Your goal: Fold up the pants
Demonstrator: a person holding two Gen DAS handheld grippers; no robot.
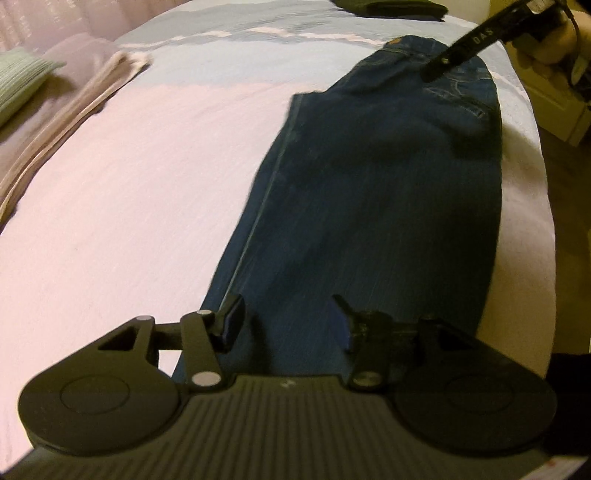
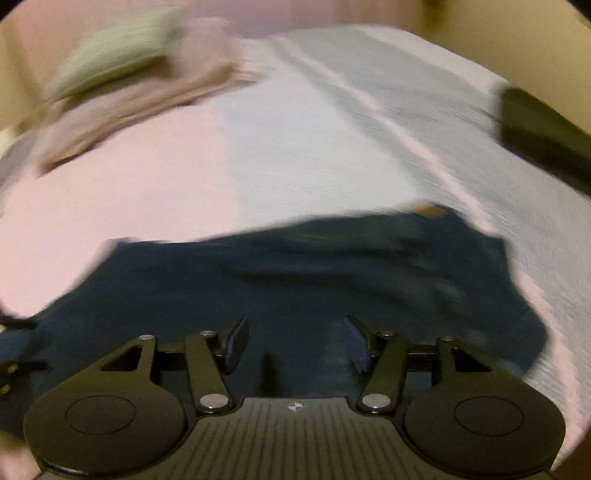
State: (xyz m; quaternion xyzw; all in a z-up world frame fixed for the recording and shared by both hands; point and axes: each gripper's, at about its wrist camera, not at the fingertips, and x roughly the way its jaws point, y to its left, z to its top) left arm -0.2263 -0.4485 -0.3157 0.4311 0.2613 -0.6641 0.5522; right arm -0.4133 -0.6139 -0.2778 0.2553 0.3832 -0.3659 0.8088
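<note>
Dark blue jeans lie flat on the pale bed cover, folded lengthwise, waistband at the far end. My left gripper hovers open over the near end of the legs, nothing between its fingers. The right gripper shows in the left wrist view as a black finger over the waistband, held by a hand. In the blurred right wrist view the jeans spread across below the right gripper, which stands open and empty above the denim.
A beige folded cloth and a green pillow lie at the far left. A dark garment sits at the far edge of the bed, seen as a dark garment on the right. The bed edge runs along the right.
</note>
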